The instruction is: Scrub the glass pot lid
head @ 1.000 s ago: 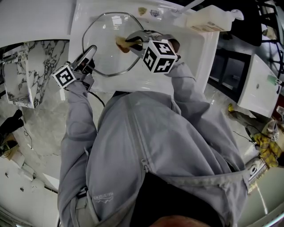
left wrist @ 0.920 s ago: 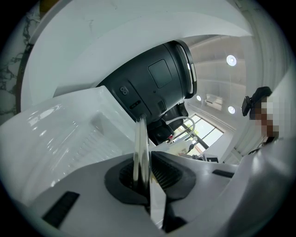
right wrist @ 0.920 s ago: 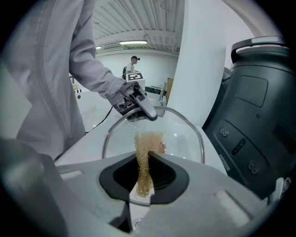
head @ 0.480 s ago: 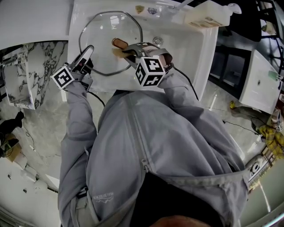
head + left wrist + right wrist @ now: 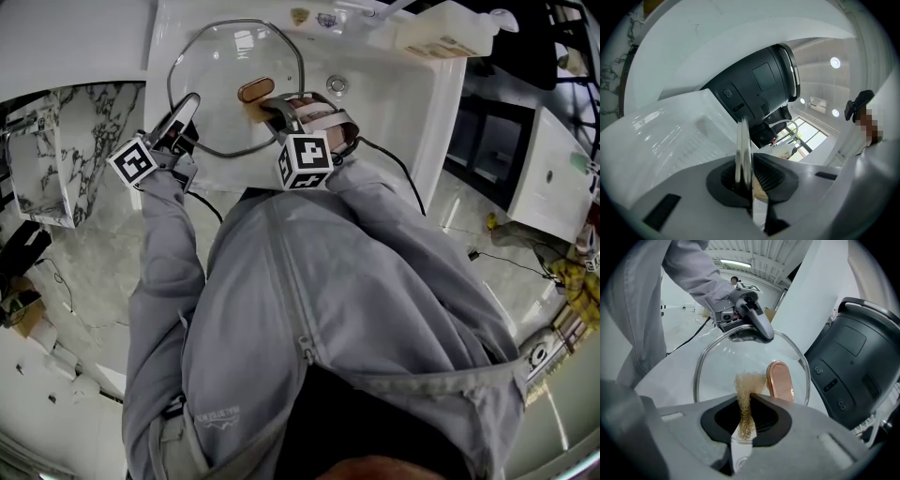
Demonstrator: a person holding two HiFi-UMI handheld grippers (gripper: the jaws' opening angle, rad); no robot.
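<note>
A round glass pot lid (image 5: 220, 66) with a copper handle (image 5: 255, 90) stands tilted in a white sink (image 5: 398, 108). My left gripper (image 5: 189, 111) is shut on the lid's metal rim at its left edge; the rim (image 5: 742, 150) shows edge-on between the dark pads. My right gripper (image 5: 269, 109) is shut on a tan scrub pad (image 5: 251, 112), which lies against the glass just below the handle. In the right gripper view the scrub pad (image 5: 746, 401) sticks out of the jaws next to the copper handle (image 5: 781, 380), and the left gripper (image 5: 749, 329) holds the lid's (image 5: 719, 366) far rim.
A black appliance (image 5: 853, 366) stands right of the lid. The sink drain (image 5: 337, 84) lies right of the handle, and a white container (image 5: 441, 37) sits on the sink's back right corner. Marble floor (image 5: 75, 244) lies to the left.
My right gripper has drawn back and down across the lid with the scrub pad, uncovering the copper handle. The left gripper has kept its hold in place.
</note>
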